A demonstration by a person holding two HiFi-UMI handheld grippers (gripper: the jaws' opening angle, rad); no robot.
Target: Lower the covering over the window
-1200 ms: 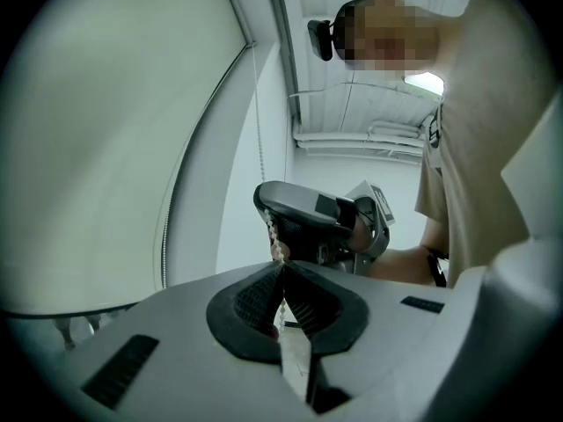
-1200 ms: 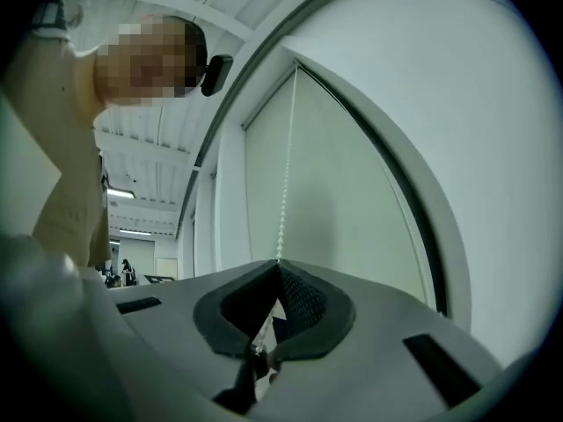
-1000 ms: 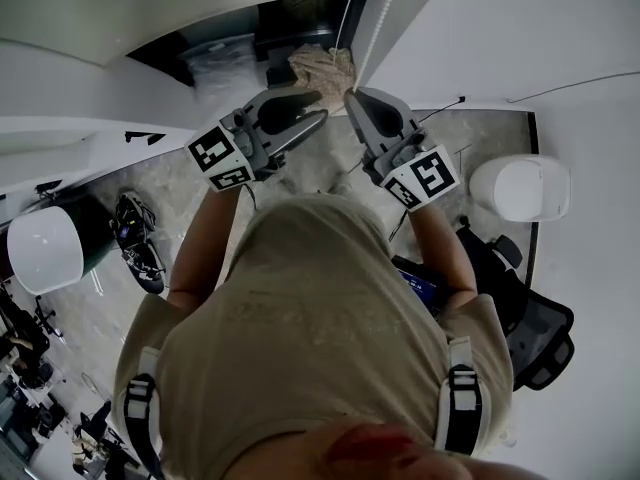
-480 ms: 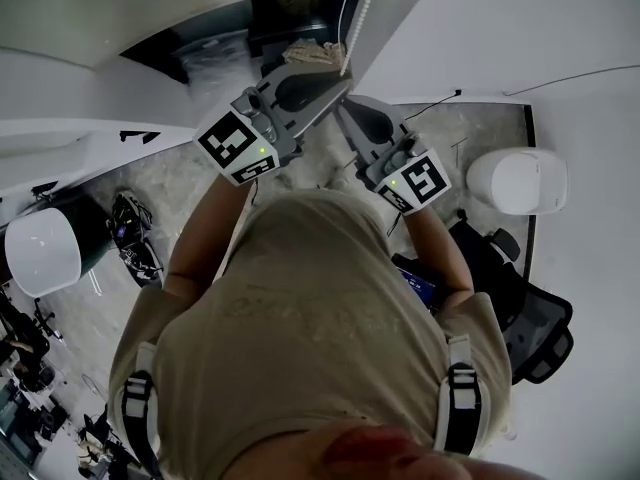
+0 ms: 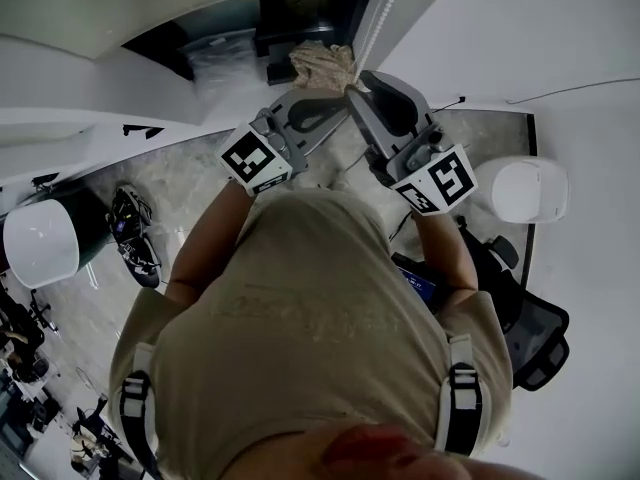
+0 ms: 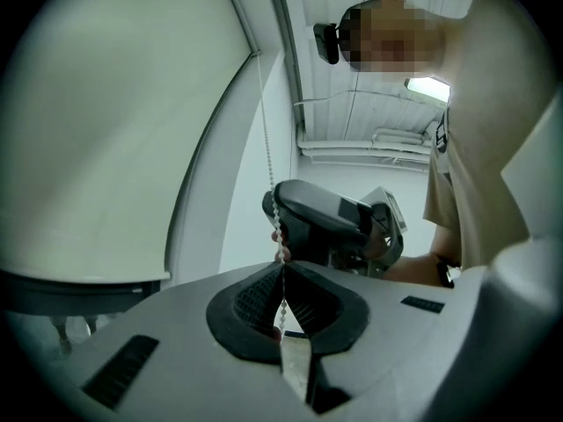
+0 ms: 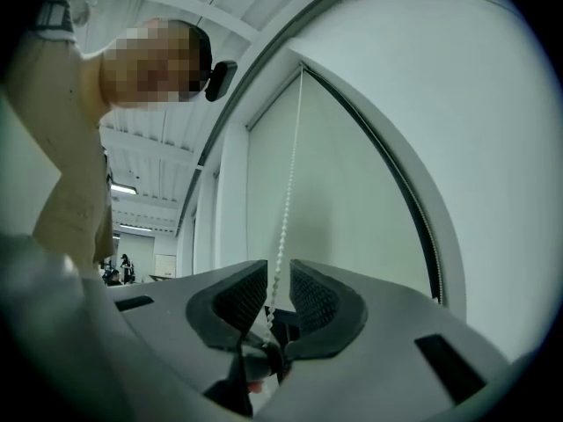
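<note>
My left gripper (image 6: 281, 275) pinches the bead chain (image 6: 266, 130), my right gripper (image 7: 279, 280) has just been opening around it; the blind (image 6: 114, 130) looks only partly lowered.

White walls (image 5: 520, 28), mottled grey floor (image 5: 190, 183), black chair (image 5: 535, 333), ceiling striplight (image 6: 429, 87).

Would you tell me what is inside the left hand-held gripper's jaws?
A white bead chain, pinched between the pads of the left hand-held gripper. Where the chain continues below the pads cannot be seen; the gripper's body covers it.
</note>
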